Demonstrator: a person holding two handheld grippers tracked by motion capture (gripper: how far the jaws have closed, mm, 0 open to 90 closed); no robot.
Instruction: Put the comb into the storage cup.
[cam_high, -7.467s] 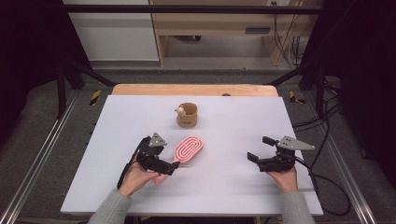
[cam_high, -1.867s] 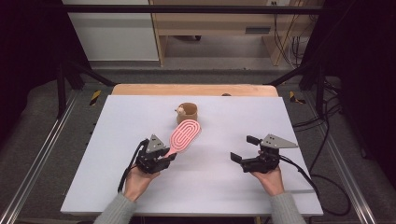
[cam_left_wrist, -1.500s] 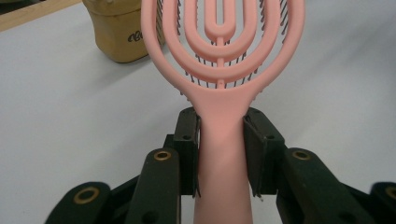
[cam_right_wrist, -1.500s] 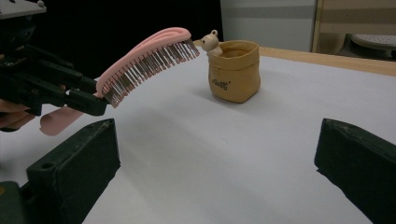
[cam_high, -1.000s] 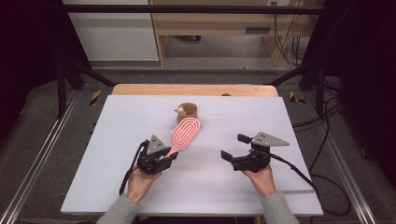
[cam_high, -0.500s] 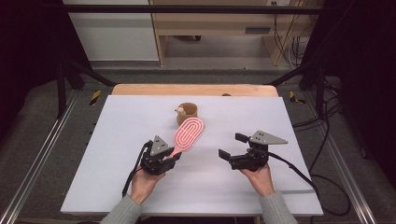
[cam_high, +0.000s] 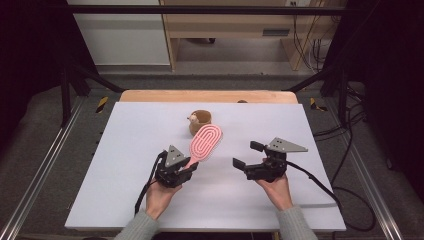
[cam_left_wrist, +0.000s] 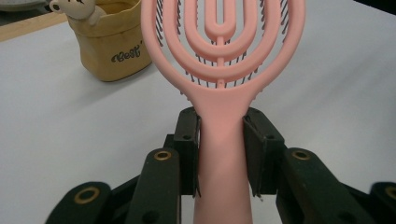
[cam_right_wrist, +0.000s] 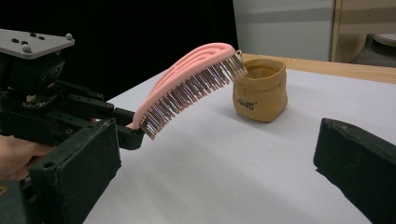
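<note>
The brush (cam_left_wrist: 223, 70) handle is clamped in the left hand-held gripper (cam_left_wrist: 220, 154), raised off the surface (cam_high: 130, 150); the right hand-held gripper (cam_high: 245, 156) is held wide.

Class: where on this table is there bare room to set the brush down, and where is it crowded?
Bare: the white table left of the left gripper, and right of the right gripper. Crowded: around the tan fabric pot, under the pink plastic hairbrush.

In the left gripper view the pink brush (cam_left_wrist: 223, 70) is cut off at the top edge. The brush hides part of the yellow pouch (cam_left_wrist: 109, 42), whose printed word stays unclear.
</note>
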